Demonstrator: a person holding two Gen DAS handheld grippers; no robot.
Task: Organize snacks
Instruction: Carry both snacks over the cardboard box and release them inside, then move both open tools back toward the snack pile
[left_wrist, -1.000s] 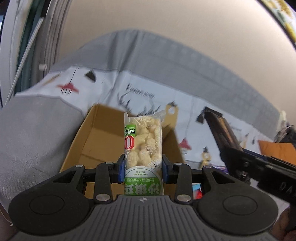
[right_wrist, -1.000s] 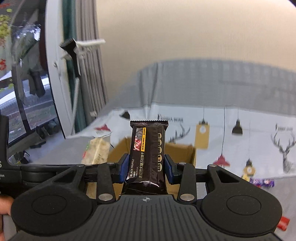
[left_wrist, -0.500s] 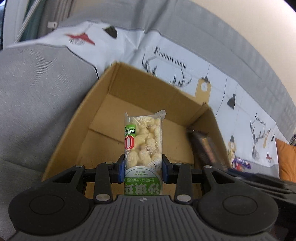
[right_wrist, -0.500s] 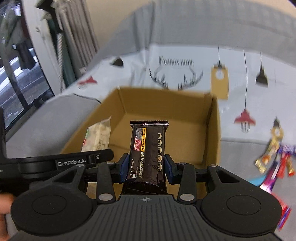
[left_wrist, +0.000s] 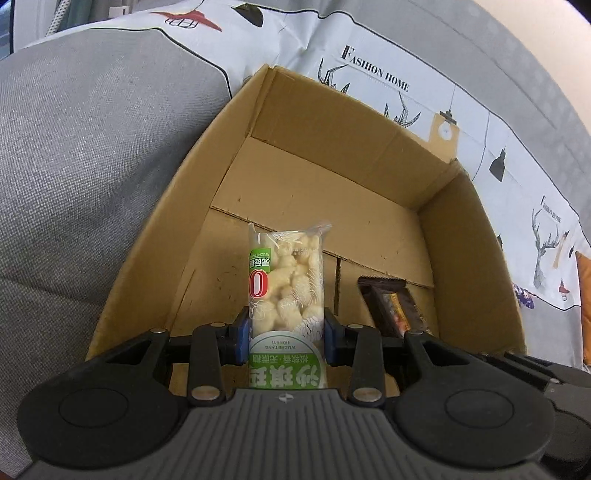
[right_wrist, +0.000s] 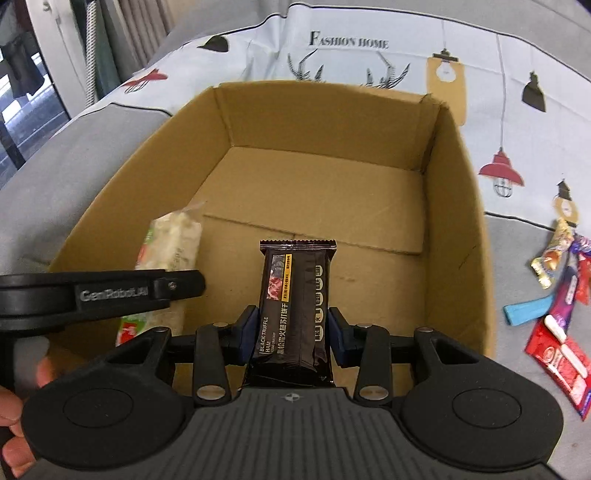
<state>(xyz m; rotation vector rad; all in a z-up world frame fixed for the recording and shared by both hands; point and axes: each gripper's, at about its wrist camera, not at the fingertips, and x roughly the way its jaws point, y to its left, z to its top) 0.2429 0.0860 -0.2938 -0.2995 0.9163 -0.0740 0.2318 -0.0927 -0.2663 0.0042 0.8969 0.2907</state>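
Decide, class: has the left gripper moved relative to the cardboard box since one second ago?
Yes. The left gripper, holding the rice-puff bar, has moved forward and down over the cardboard box, which now fills its view.

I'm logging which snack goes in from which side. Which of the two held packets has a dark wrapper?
The black truffle ham cracker packet, shut in the right tool. The left tool holds a clear, green-labelled puffed snack.
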